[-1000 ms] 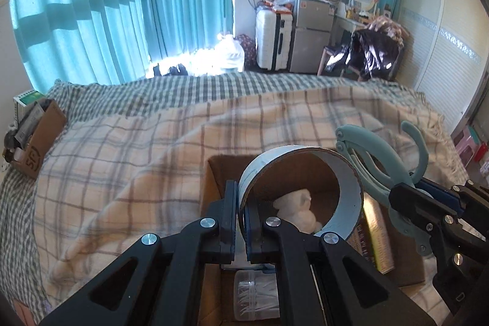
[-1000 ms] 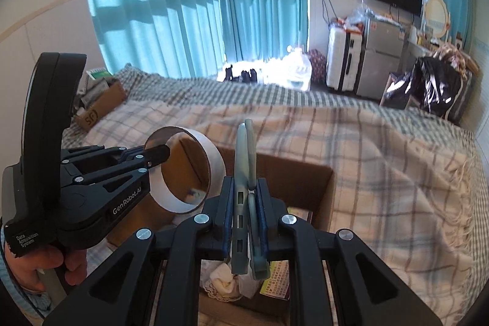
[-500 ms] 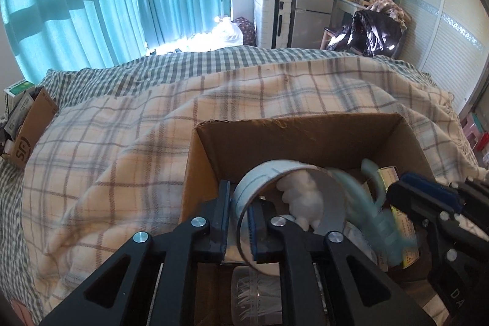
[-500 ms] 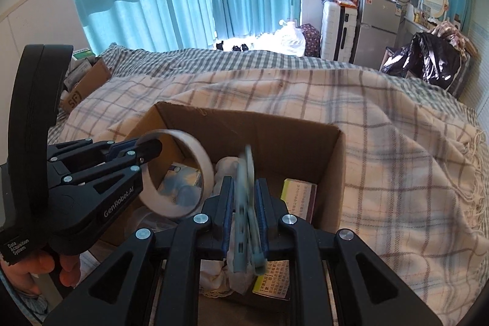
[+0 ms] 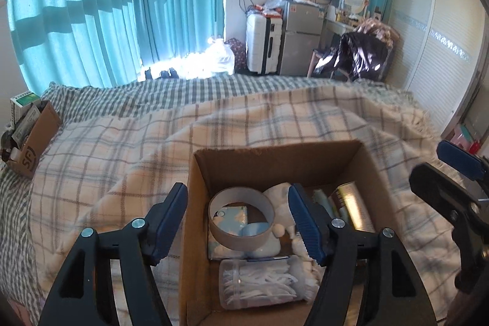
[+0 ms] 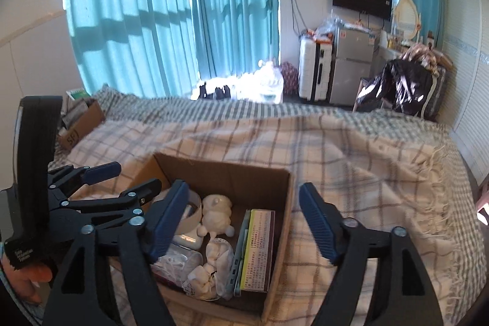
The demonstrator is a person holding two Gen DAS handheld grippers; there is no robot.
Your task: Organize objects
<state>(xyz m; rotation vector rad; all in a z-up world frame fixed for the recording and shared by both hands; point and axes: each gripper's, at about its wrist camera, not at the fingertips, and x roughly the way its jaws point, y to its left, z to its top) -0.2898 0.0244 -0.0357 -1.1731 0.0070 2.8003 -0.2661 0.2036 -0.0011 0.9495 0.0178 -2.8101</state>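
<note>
An open cardboard box (image 5: 275,155) (image 6: 285,203) sits on the plaid blanket. Inside it lie a tape roll (image 5: 241,222) (image 6: 192,216), a white plush toy (image 6: 217,214), a clear tub of cotton swabs (image 5: 259,284), a yellow-edged packet (image 6: 256,249) and a light blue hanger (image 5: 322,199) at the right side. My left gripper (image 5: 238,222) is open and empty above the box, its jaws astride the tape roll. My right gripper (image 6: 241,222) is open and empty above the box; it also shows in the left wrist view (image 5: 452,194).
A small cardboard box (image 5: 33,139) (image 6: 81,127) with packets stands at the bed's far left. The plaid blanket (image 5: 275,121) covers the bed around the box. A suitcase (image 5: 262,43), fridge and chair stand beyond the bed's far edge.
Both grippers have opened. The tape roll dropped from my left gripper into the box, and the blue hanger left my right gripper and lies in the box. Both grippers pulled back slightly.
</note>
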